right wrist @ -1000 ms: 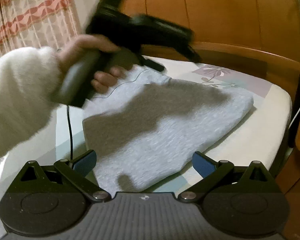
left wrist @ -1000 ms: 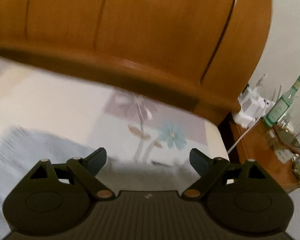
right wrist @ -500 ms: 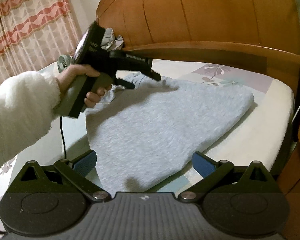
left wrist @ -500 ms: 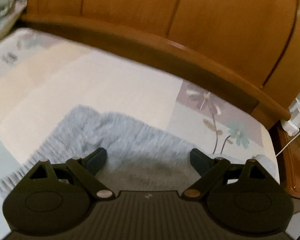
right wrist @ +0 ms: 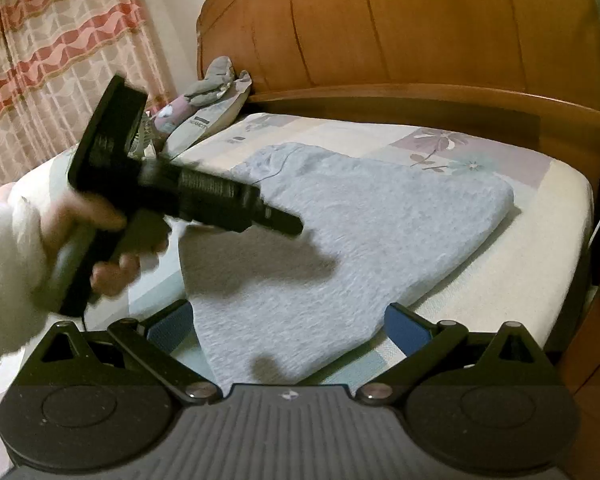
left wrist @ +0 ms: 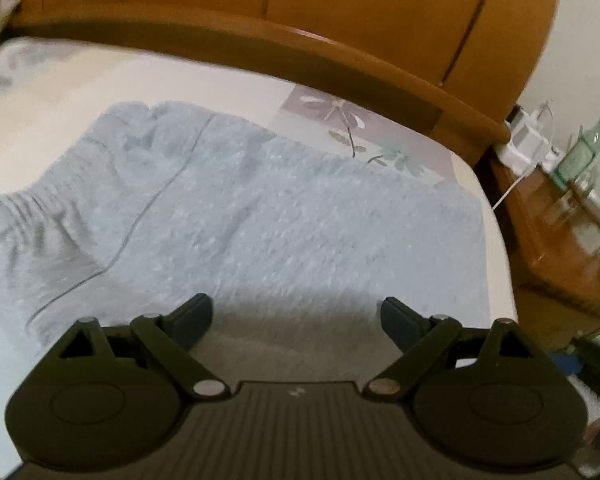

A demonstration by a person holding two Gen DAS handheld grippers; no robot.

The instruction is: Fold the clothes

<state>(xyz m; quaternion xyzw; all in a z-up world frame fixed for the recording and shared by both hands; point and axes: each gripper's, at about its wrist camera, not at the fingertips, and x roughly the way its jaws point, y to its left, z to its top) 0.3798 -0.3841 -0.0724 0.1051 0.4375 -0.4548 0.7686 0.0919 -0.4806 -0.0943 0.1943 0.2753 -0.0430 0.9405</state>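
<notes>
A light grey fleece garment (right wrist: 352,232) lies folded flat on the bed, its gathered waistband at the left in the left wrist view (left wrist: 260,216). My left gripper (left wrist: 296,316) is open and empty, hovering above the garment's near part. In the right wrist view the left gripper (right wrist: 288,222) is held in a hand over the garment's left side and casts a shadow on it. My right gripper (right wrist: 288,326) is open and empty, just above the garment's near edge.
A wooden headboard (right wrist: 420,40) stands behind the bed. The floral bedsheet (right wrist: 532,248) ends at the right edge. A nightstand (left wrist: 560,240) with a green bottle (left wrist: 584,148) and a charger stands at the right. Pillows (right wrist: 208,108) and a curtain (right wrist: 52,60) are at the left.
My left gripper has pulled back from the headboard toward the near side, low over the garment's middle, and tilted down. The right gripper has barely moved.
</notes>
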